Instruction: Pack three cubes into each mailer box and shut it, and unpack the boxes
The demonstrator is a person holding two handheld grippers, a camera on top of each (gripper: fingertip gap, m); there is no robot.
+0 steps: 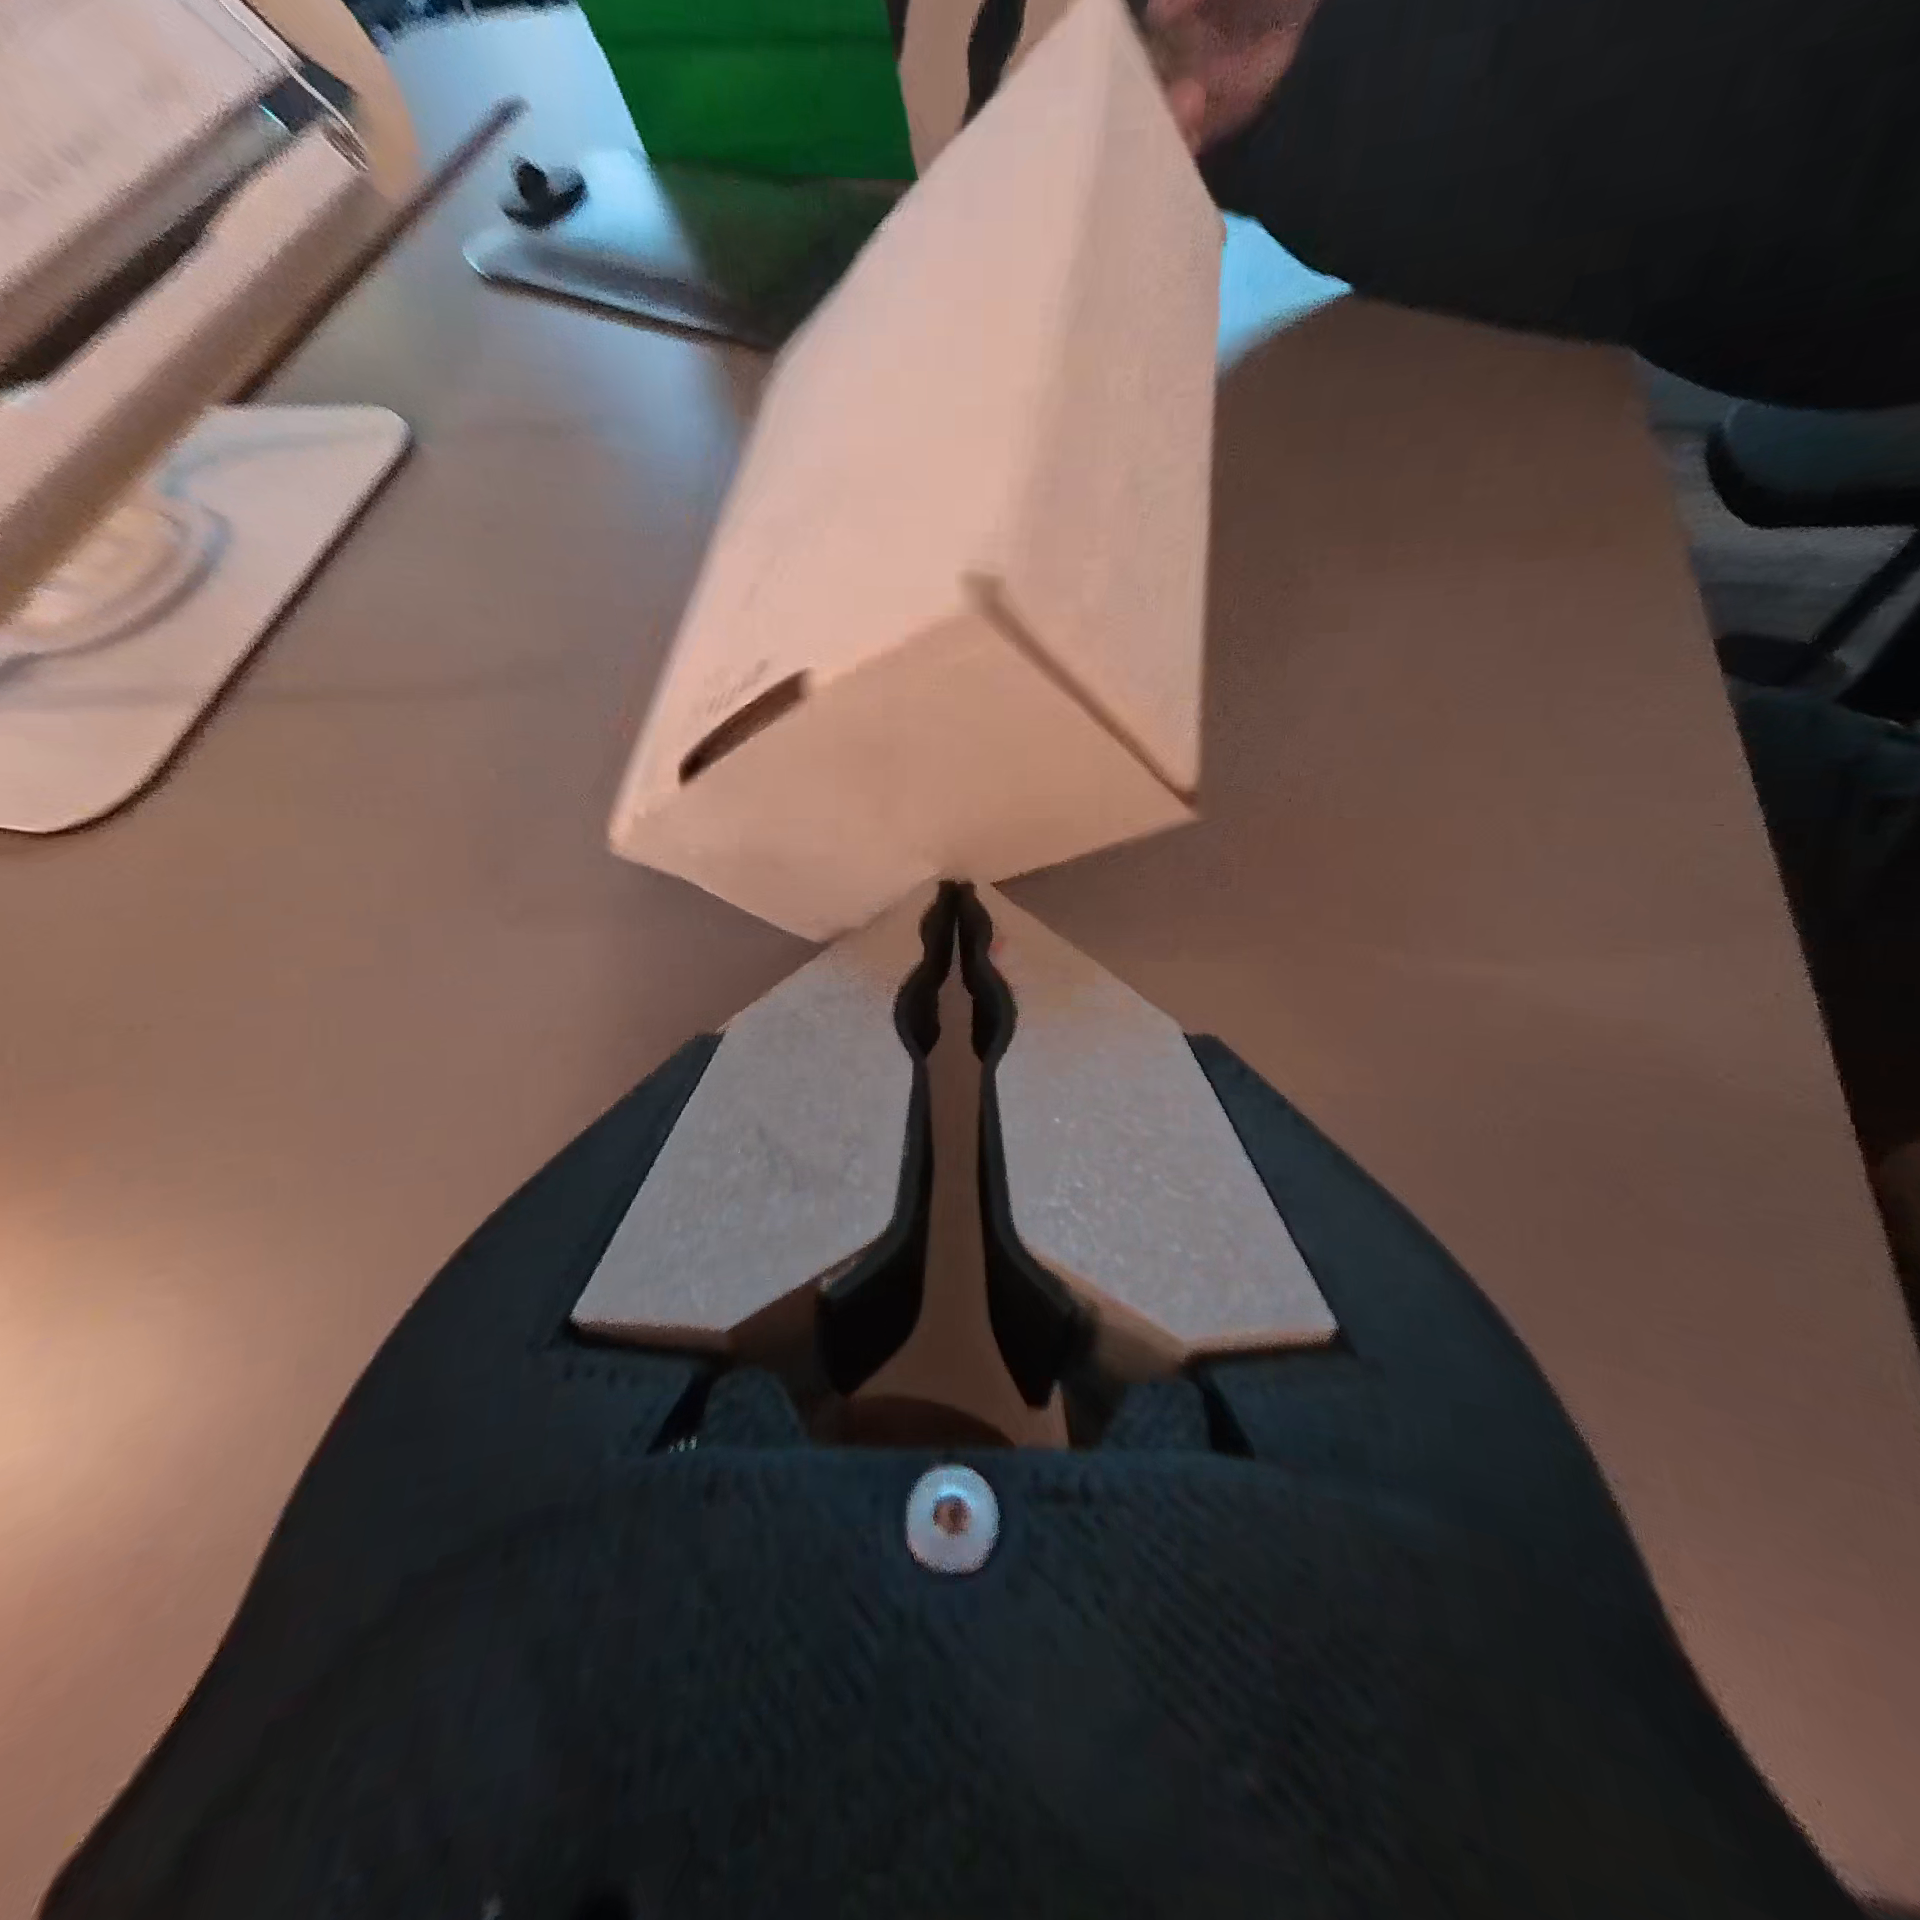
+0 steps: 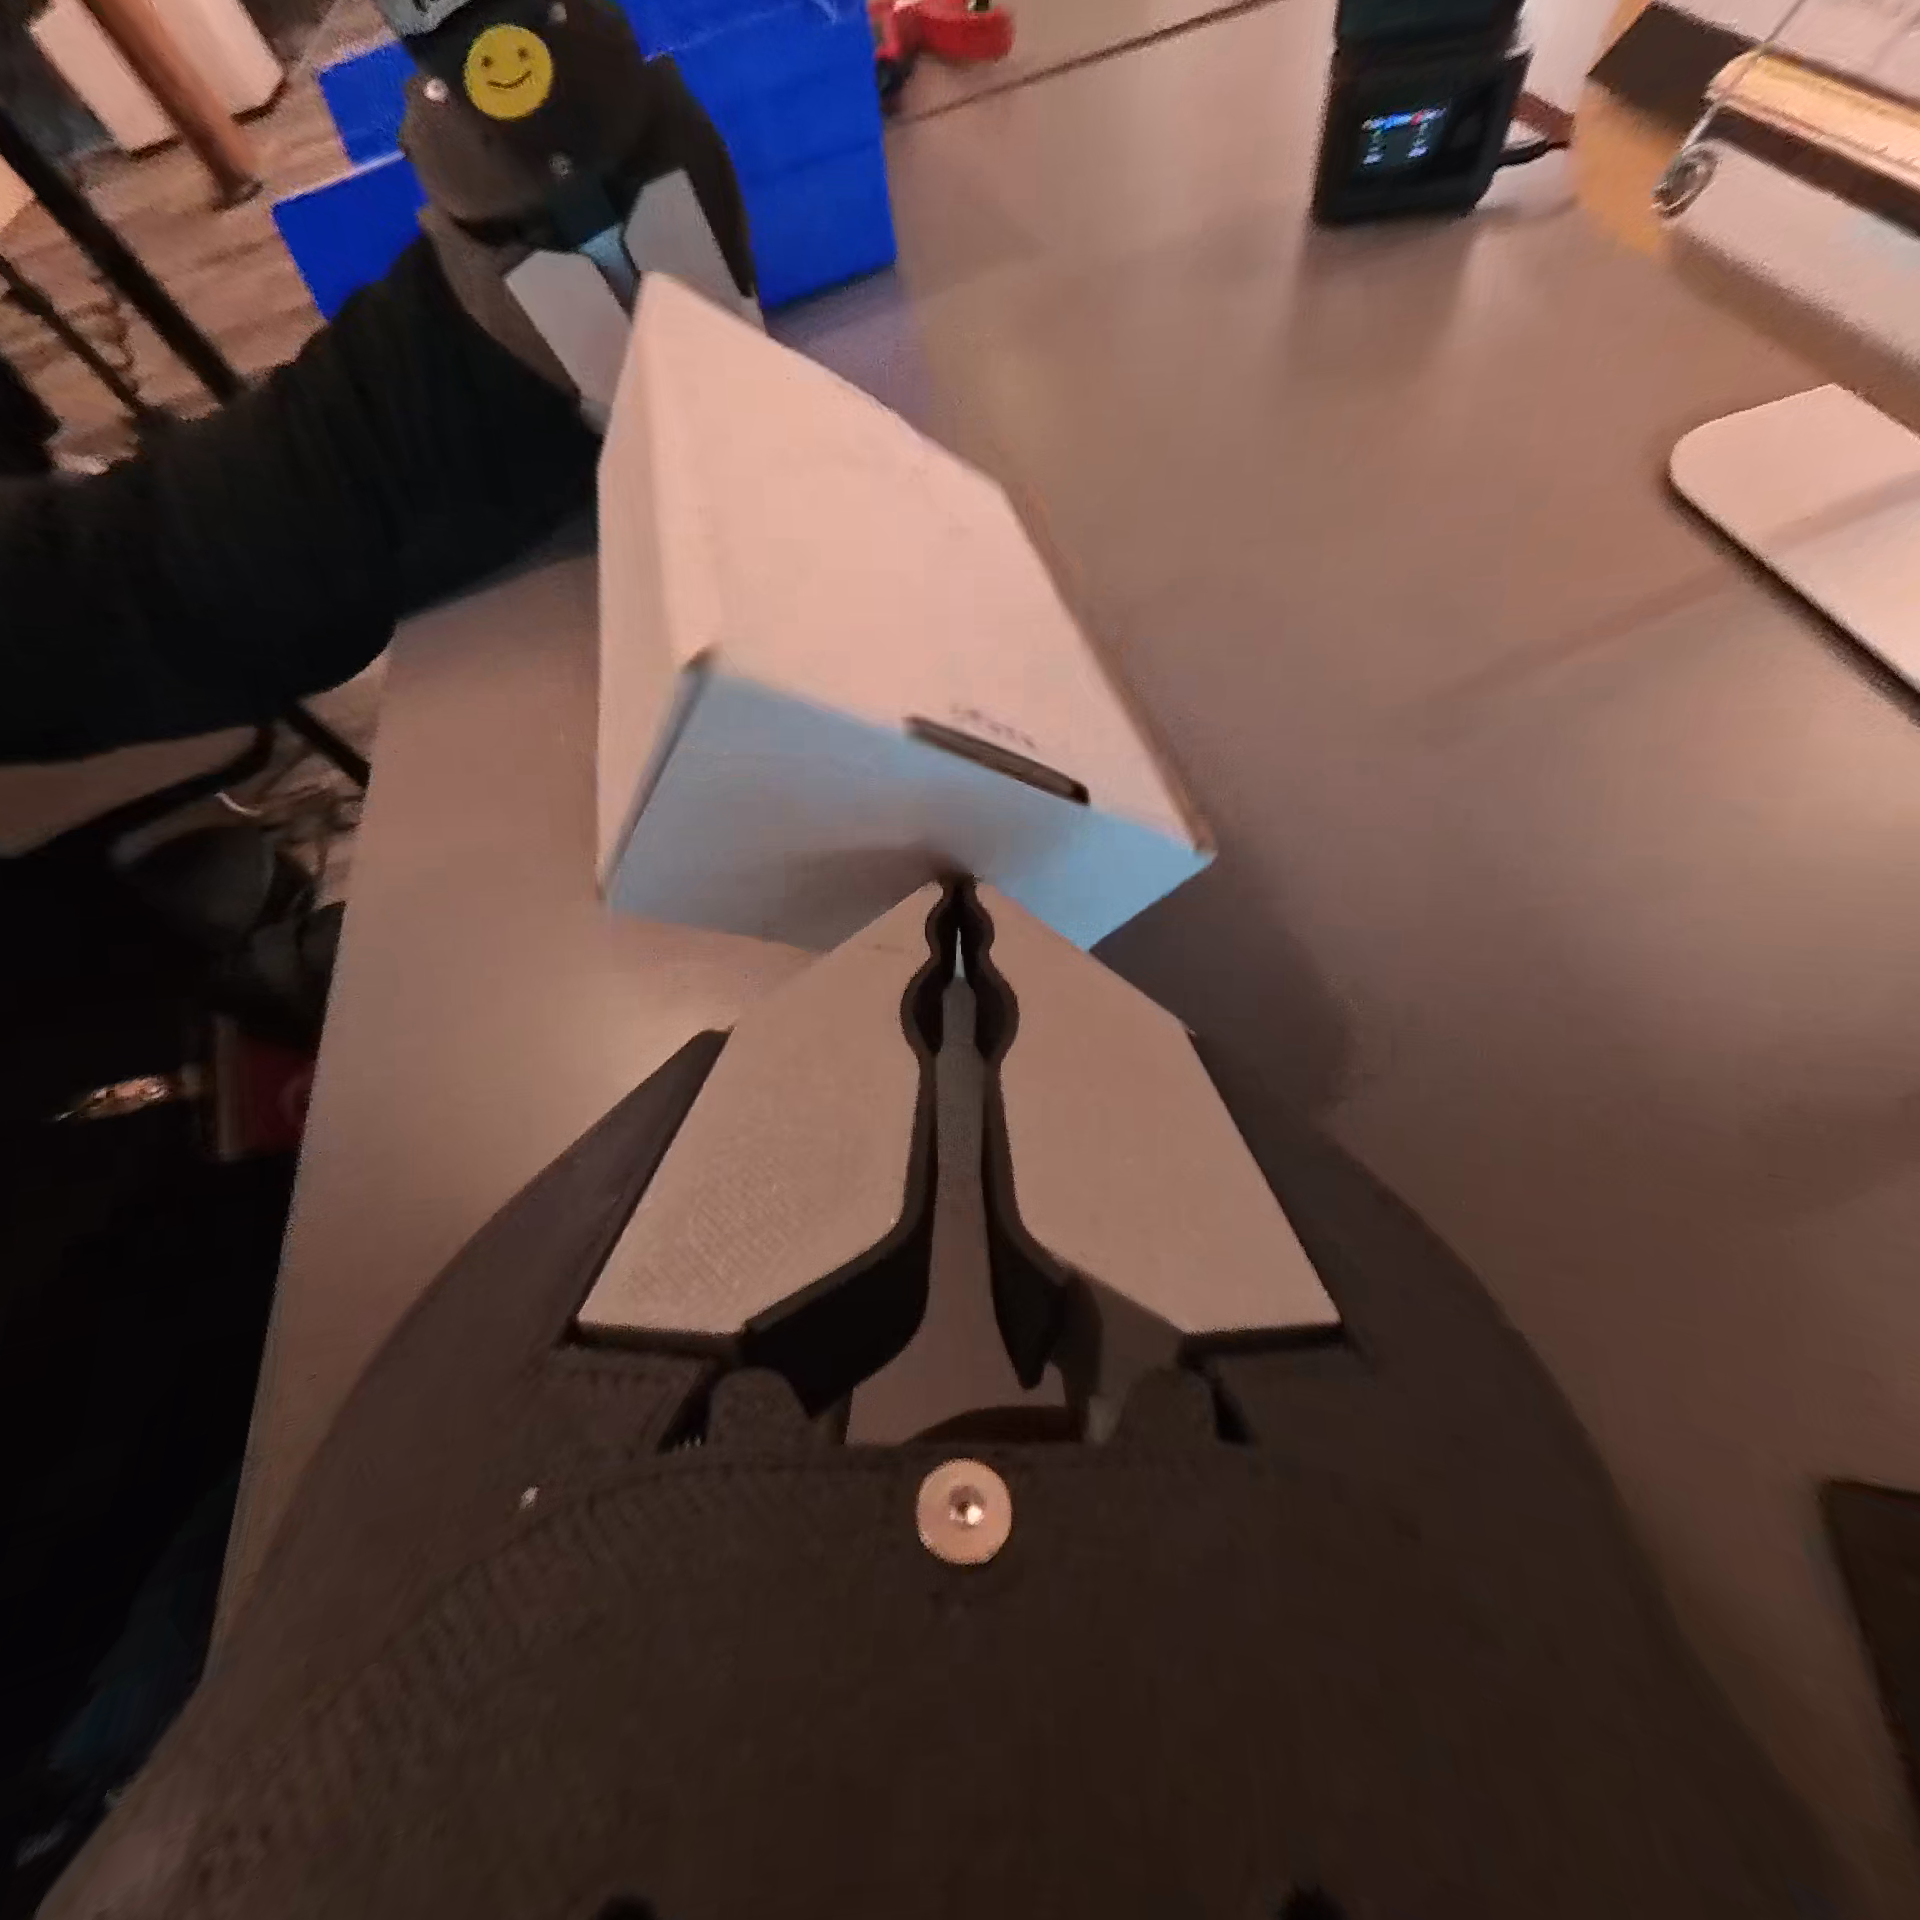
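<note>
A closed white mailer box [image 1: 966,499] hangs tilted above the brown table [image 1: 416,935], held between both grippers at its two ends. My left gripper [image 1: 954,896] is shut, its tips pinching the lower edge of the box's near end, beside a slot [image 1: 743,722]. My right gripper [image 2: 958,891] is shut the same way on the opposite end of the box [image 2: 831,582]. The left gripper, with a yellow smiley sticker [image 2: 507,69], shows at the box's far end in the right wrist view. No cubes are visible.
A monitor stand base [image 1: 156,623] lies to the left, and another [image 1: 613,260] farther back. A green object [image 1: 758,83] is behind. Blue bins [image 2: 790,145], a black device with a small screen [image 2: 1413,135] and a pale stand base [image 2: 1808,499] are nearby. A black-sleeved arm [image 2: 208,540] reaches in. One gripper's finger ends stand about 15 cm off the other's. From my right tips it is roughly 30 cm to the green object [image 1: 758,83]; from my left, 45 cm.
</note>
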